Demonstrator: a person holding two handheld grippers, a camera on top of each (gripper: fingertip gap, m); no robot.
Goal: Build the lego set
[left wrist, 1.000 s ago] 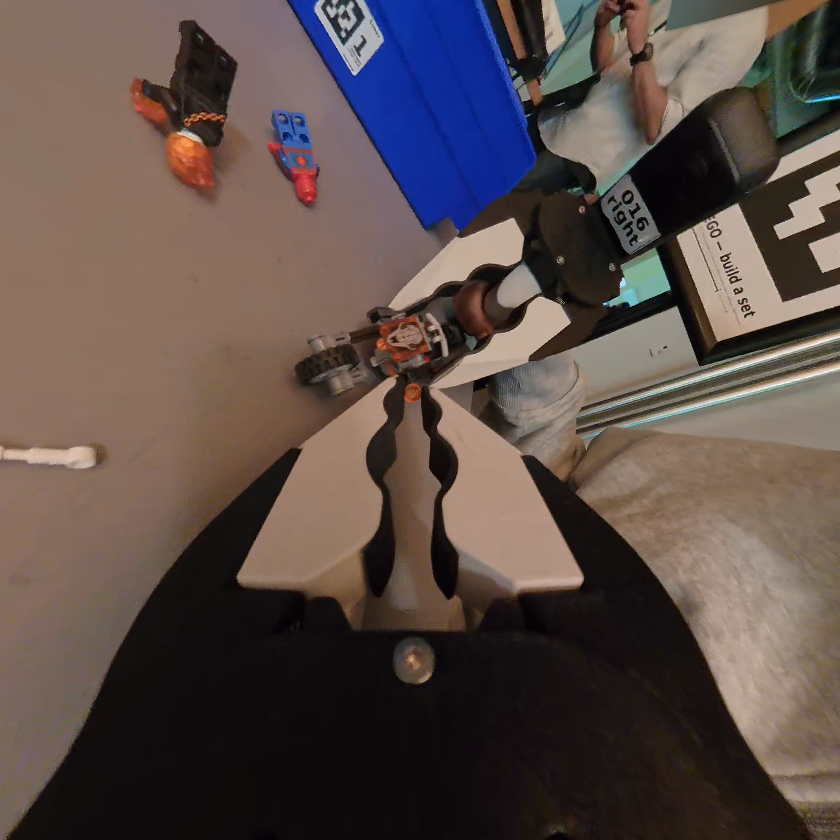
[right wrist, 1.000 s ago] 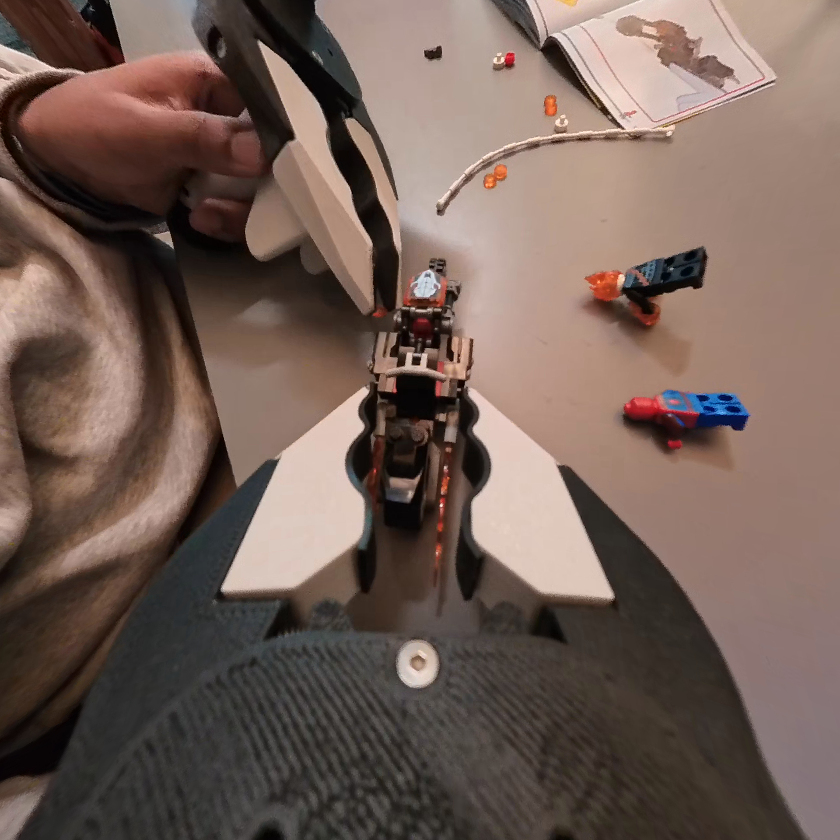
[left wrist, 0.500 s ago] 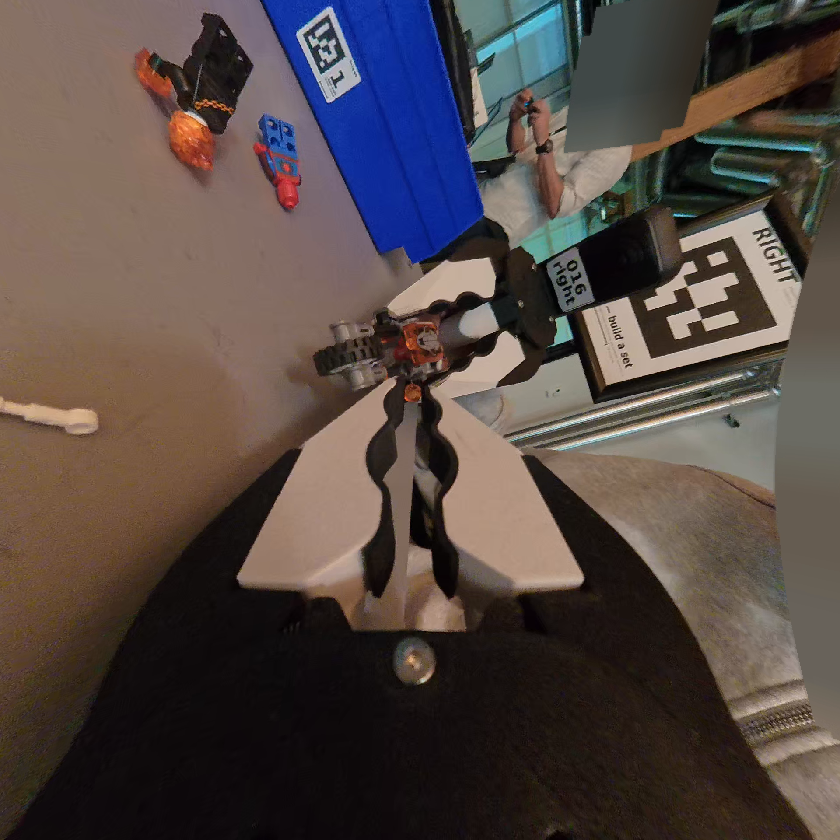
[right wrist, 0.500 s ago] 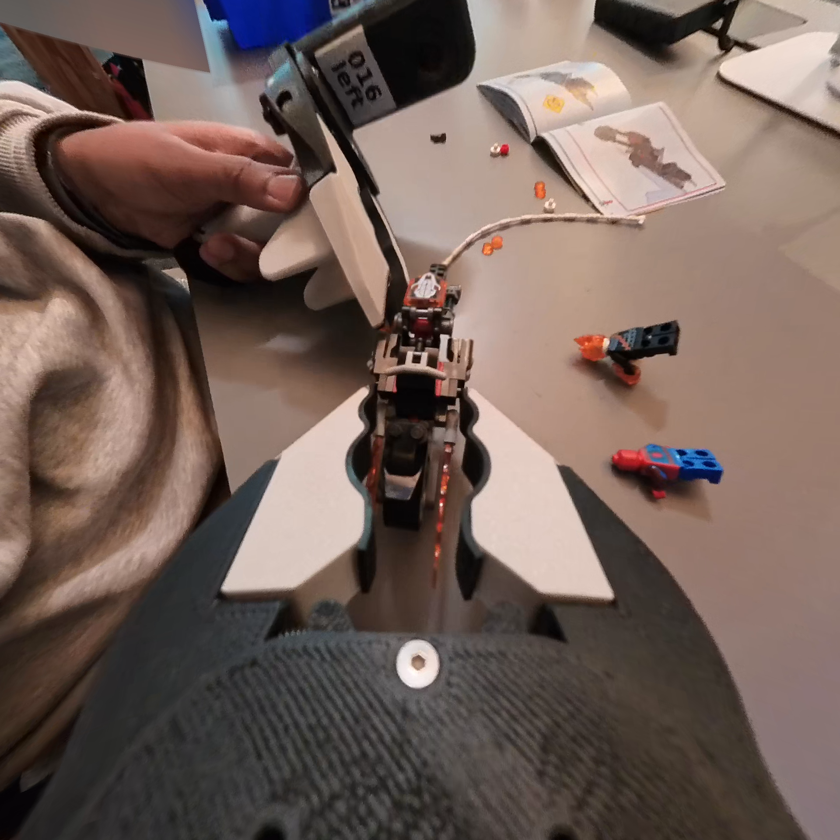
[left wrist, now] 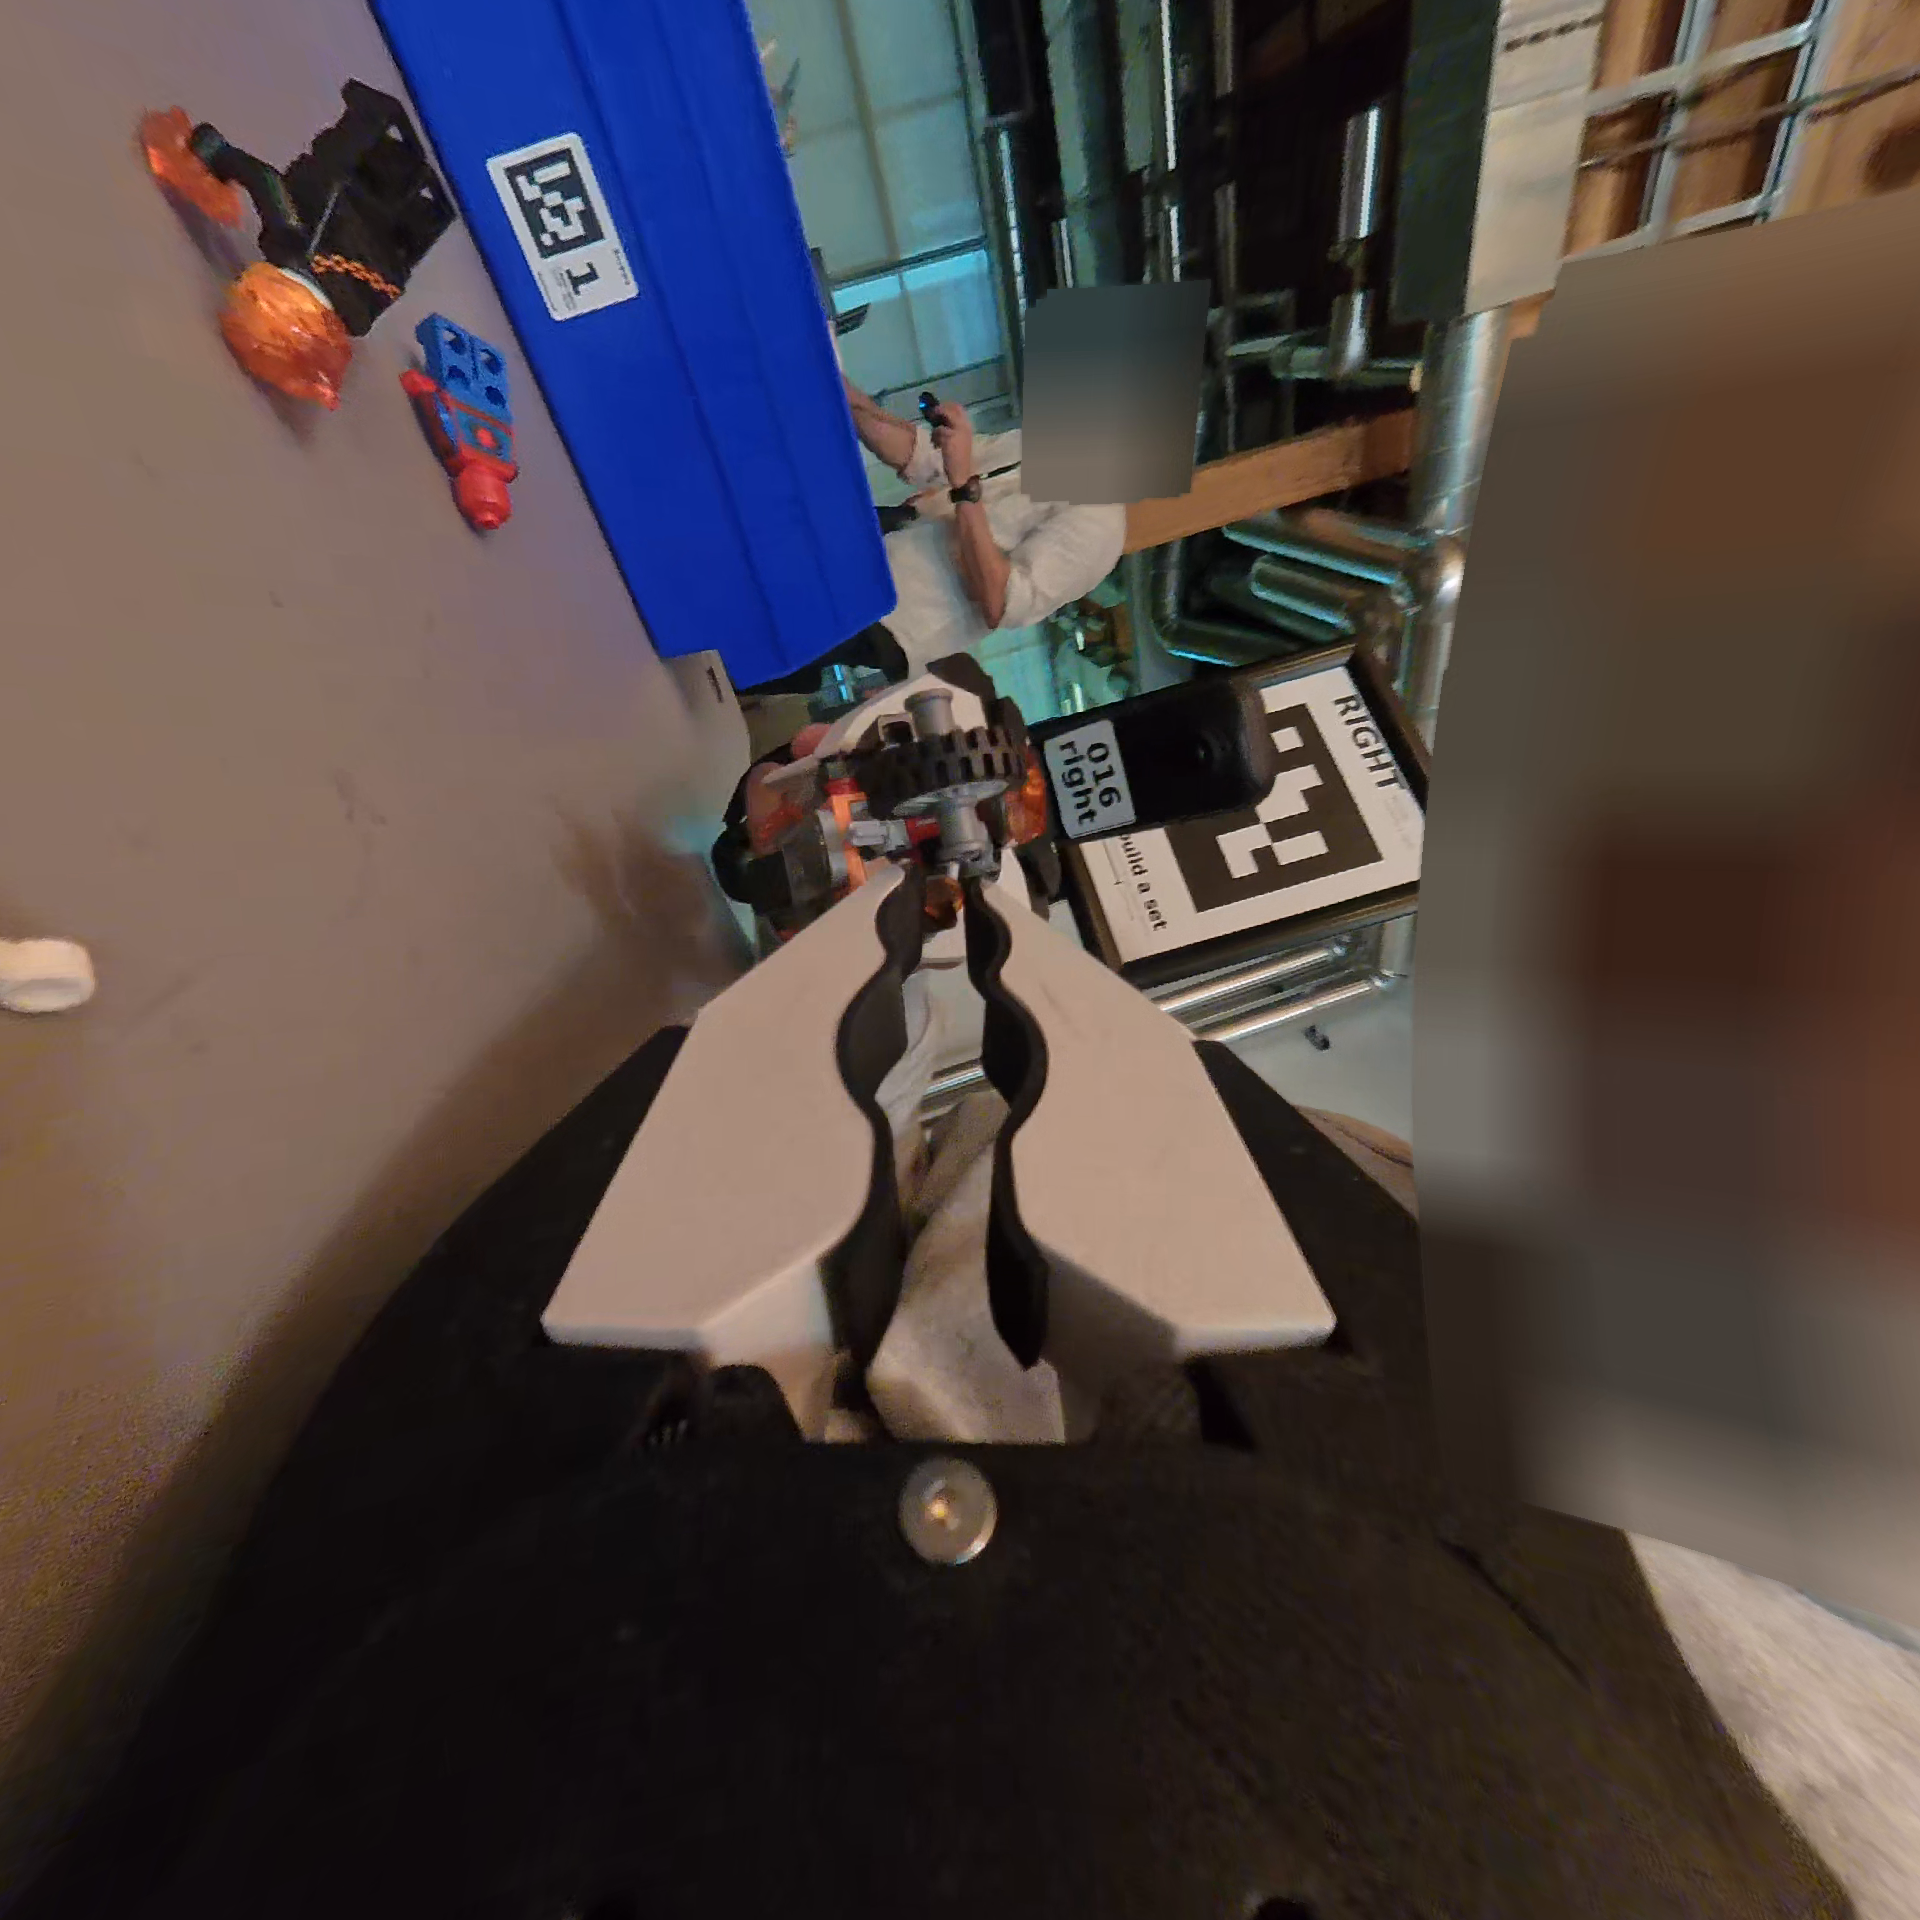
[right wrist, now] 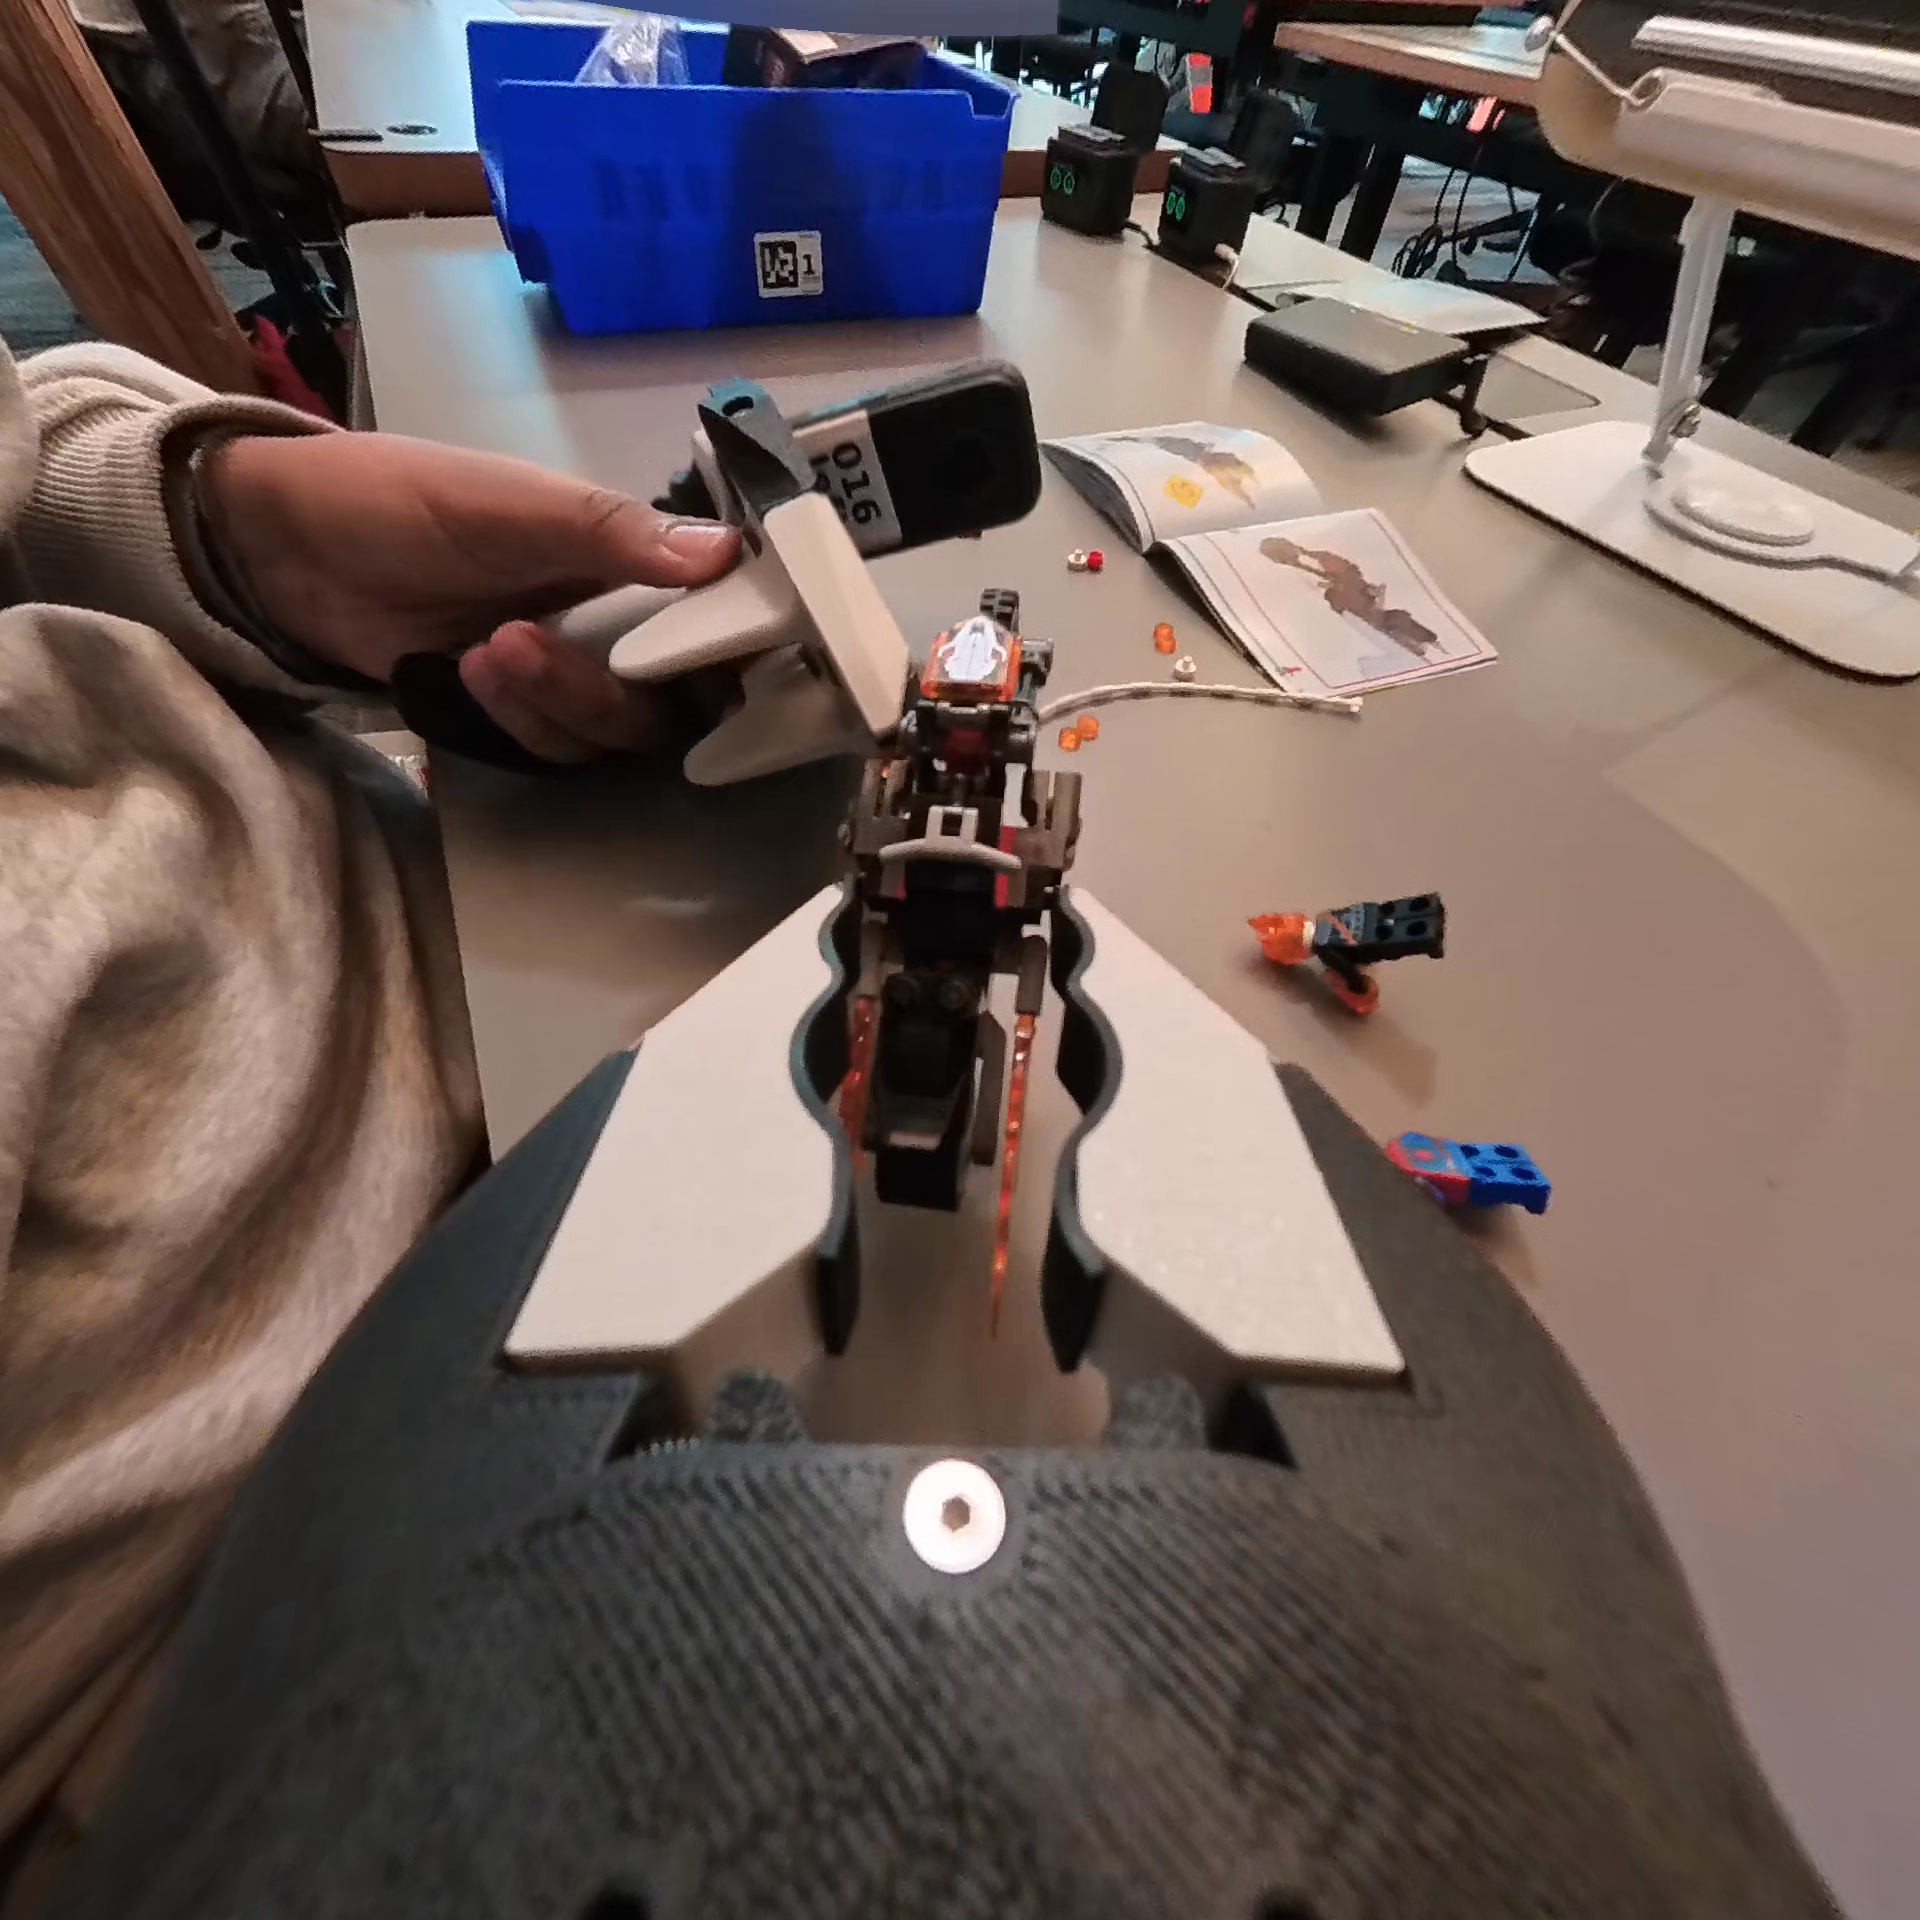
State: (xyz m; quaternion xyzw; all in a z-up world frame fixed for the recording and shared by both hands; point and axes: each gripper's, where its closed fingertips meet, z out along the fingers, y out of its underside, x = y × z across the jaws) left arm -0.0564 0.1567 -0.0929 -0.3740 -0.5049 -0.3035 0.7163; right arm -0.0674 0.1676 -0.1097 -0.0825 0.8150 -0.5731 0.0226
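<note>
Grey table [right wrist: 1558,831] w/ blue bin [right wrist: 727,187] at far end, white lamp base [right wrist: 1683,540] on the right, more desks [right wrist: 1455,52] behind, metal ducts [left wrist: 1299,582] & wood beams [left wrist: 1278,483] in the bkgd.

Matt grey table [right wrist: 1558,831]; glossy plastic blue bin [right wrist: 644,208]; paper booklet [right wrist: 1340,592]; sleeve [right wrist: 156,935] seemingly knitted cloth.

Left gripper [left wrist: 943,894] tips pinch a small orange stud [left wrist: 940,900], pressed against the bike [left wrist: 904,800] just below its black wheel [left wrist: 951,764]. Right gripper [left wrist: 935,707] holds the bike from the far side, mostly hidden behind it. On the table [left wrist: 260,727]: flame figure [left wrist: 301,239], blue-red figure [left wrist: 468,416], blue bin [left wrist: 675,343], and a white part [left wrist: 42,971] at the left edge.
</note>
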